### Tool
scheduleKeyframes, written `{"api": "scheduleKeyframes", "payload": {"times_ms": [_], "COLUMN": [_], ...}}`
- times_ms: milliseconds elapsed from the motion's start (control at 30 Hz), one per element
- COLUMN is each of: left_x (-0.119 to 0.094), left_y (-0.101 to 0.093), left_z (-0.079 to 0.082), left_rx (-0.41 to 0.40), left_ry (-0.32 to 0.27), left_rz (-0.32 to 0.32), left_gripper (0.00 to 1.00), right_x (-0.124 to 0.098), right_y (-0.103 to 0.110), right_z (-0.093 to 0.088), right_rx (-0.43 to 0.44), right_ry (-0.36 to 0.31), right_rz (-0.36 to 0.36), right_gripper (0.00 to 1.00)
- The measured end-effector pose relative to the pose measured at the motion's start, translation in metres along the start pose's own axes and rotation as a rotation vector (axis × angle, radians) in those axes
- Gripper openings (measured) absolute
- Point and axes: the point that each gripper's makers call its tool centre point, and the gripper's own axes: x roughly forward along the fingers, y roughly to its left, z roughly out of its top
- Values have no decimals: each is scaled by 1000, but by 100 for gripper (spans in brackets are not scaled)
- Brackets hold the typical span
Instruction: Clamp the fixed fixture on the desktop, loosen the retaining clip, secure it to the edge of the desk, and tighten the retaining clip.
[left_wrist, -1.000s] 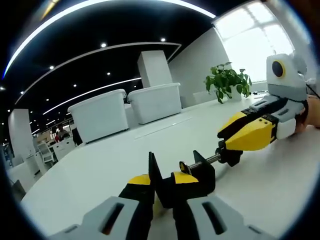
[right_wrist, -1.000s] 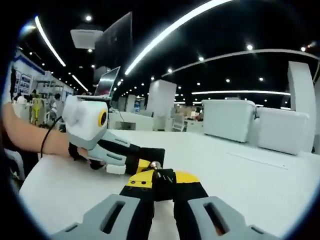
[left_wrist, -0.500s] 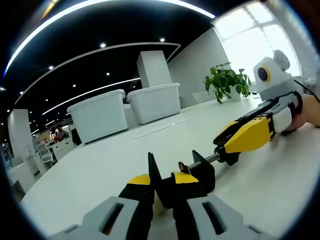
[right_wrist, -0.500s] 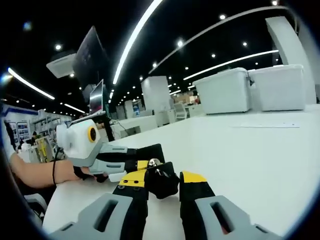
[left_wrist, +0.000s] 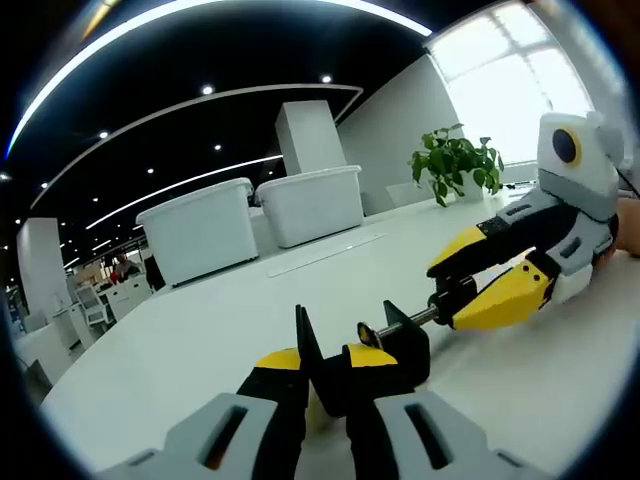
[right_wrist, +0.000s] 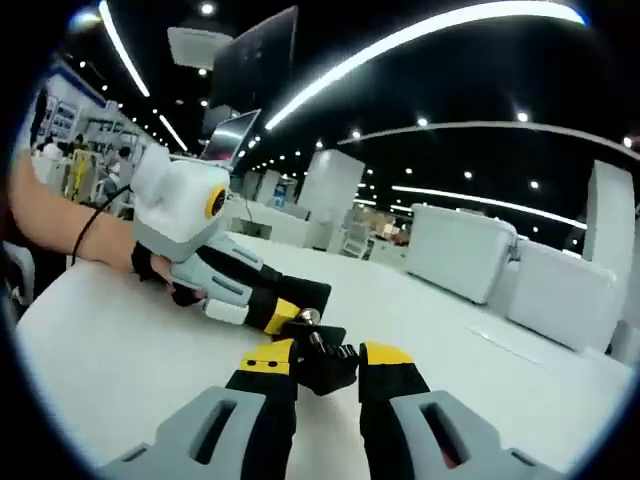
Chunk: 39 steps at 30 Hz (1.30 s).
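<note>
Clamp (left_wrist: 385, 350): black, lying on the white table (left_wrist: 200, 340), well in front of the two white bins (left_wrist: 250, 220).
Left hand-held gripper (left_wrist: 325, 375): jaws clenched on the clamp's body.
Right hand-held gripper (left_wrist: 470, 295): at the clamp's screw handle (right_wrist: 325, 360), jaws parted around it.
Plant (left_wrist: 455, 160): beyond the clamp, by the window.

Left gripper (left_wrist: 325, 375), grey-bodied with yellow-and-black jaws: jaws are seen closed tight on the black metal clamp body (left_wrist: 385, 355), held low and roughly level. In the right gripper view it is seen entering from the left, gripped by a hand (right_wrist: 160, 280) with a bare forearm (right_wrist: 55, 225) behind.

Right gripper (right_wrist: 325, 365), same build: jaws are set either side of the black knob (right_wrist: 322, 362) on the clamp's screw end; contact cannot be told. Its jaws are seen parted in the left gripper view.
</note>
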Motion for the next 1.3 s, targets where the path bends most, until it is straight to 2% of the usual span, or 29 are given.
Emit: {"api": "scheduleKeyframes", "payload": {"times_ms": [67,167,200,300,367,600,733,900,1000,1300], "left_x": [0,0,0,0,0,0,0,0,1,1], "left_y": [0,-1,-1,-1,-1,-1,-2,-1,-1,0], "left_z": [0,0,0,0,0,0,0,0,0,0], "left_rx": [0,0,0,-1,-1,-1,0,0,1,1], "left_ry": [0,-3,-3,-3,-3,-3,-3,-3,-3,-1], "left_rz": [-1,-6,-6,-6,-6,-8,-8,-7,-6,-1], "left_gripper": [14,14,14,14,14,14,14,14,14,14], "right_x": [0,-2,-2,-4,-4,0,-1,0,0,0], "right_y": [-1,-8,-14,-21,-20,-8,-9,-10,-9,1], "right_z": [0,-5,-6,-3,-5,-11,-11,-9,-8,-2], "right_rx": [40,169,258,415,458,426,427,370,312,37], "right_ry": [2,25,15,-16,-8,29,14,5,2,-4], "right_rz": [-5,-33,-39,-16,6,52,67,69,61,47], "right_gripper": [23,29,30,29,28,22,21,20,20,20]}}
